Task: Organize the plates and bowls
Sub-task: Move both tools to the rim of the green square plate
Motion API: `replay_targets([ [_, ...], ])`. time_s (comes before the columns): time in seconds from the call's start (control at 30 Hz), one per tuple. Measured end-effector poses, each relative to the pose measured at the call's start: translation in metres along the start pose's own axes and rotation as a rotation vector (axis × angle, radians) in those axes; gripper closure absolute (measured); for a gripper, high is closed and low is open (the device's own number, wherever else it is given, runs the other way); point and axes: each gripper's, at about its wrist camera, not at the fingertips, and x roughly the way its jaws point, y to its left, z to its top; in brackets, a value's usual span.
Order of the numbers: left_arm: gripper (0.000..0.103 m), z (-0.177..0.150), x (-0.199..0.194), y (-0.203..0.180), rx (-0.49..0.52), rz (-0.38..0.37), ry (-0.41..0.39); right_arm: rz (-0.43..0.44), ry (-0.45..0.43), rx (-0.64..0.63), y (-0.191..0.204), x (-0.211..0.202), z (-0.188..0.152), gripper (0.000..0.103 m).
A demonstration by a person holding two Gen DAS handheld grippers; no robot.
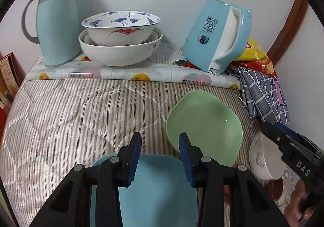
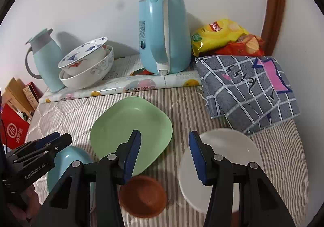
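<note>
The left gripper (image 1: 160,158) hangs with its fingers apart and nothing between them, poised above a blue plate (image 1: 158,192) that lies flat on the striped bed cover (image 1: 70,109) at its near edge. The right gripper (image 2: 165,155) has its fingers spread a little wider, also empty, over the gap between a small brown bowl (image 2: 142,196) and a white bowl (image 2: 226,156), both sitting on the cover near its front edge. A green plate (image 2: 131,129) lies just beyond the two grippers, roughly mid-cover, close beside the blue plate and the brown bowl; whether it touches them I cannot tell. Along the far edge runs a fruit-printed board (image 2: 125,87) carrying a mint thermos jug (image 1: 58,24) at its left end, two nested patterned bowls (image 1: 120,36) beside it, and a light-blue electric kettle (image 2: 164,34) toward the right. A folded checked cloth (image 2: 249,89) and snack bags (image 2: 224,36) fill the far right corner.
</note>
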Motion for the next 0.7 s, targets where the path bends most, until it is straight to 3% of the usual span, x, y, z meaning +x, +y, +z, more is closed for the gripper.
replay_targets([
  [0.13,0.067,0.007,0.013,-0.002,0.003,-0.006,0.009,-0.002,0.011,-0.013,0.001,0.015,0.007,0.06],
  [0.47,0.067,0.016,0.046,-0.006,-0.006,-0.034,0.071,-0.001,0.073,-0.063,0.011,0.053,0.014,0.063],
  [0.7,0.067,0.018,0.067,-0.011,-0.001,-0.017,0.115,-0.051,0.099,-0.097,0.016,0.07,0.018,0.064],
])
